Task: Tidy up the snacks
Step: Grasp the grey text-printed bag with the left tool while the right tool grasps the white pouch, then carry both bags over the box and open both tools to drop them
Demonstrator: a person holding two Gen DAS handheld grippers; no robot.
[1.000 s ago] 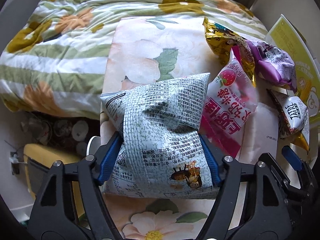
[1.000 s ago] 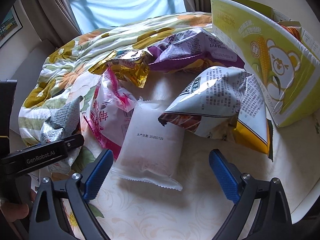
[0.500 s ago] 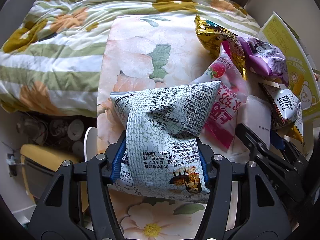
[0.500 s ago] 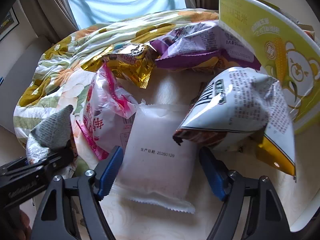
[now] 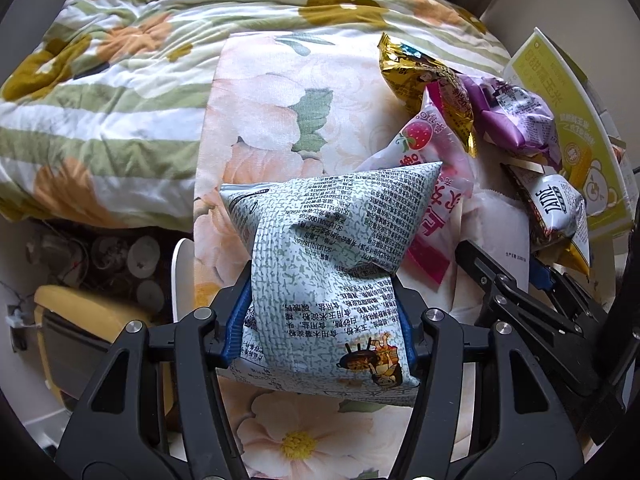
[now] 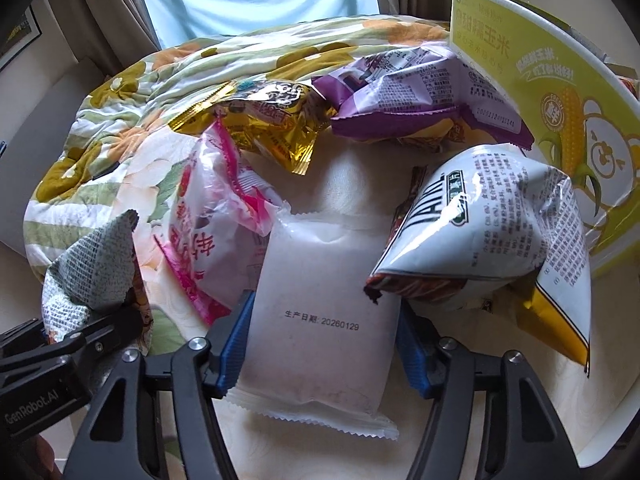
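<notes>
My left gripper (image 5: 320, 324) is shut on a grey-green printed snack bag (image 5: 332, 248), its blue pads denting both sides; the bag stands over the floral cloth (image 5: 272, 100). My right gripper (image 6: 324, 344) is closing its jaws on a flat white packet (image 6: 320, 304) with a printed date, and both pads touch the packet's edges. Beside the packet lie a pink strawberry bag (image 6: 208, 224) on the left and a crumpled white bag with a yellow corner (image 6: 496, 216) on the right.
Behind them lie a gold foil bag (image 6: 264, 120) and a purple bag (image 6: 416, 92). A yellow-green corn-printed box (image 6: 560, 92) stands along the right. A striped flowered quilt (image 5: 120, 60) fills the far left. Clutter lies on the floor below (image 5: 120, 256).
Both grippers have closed in: the left tightened on the grey-green bag, and the right went from wide open around the white packet to touching its sides.
</notes>
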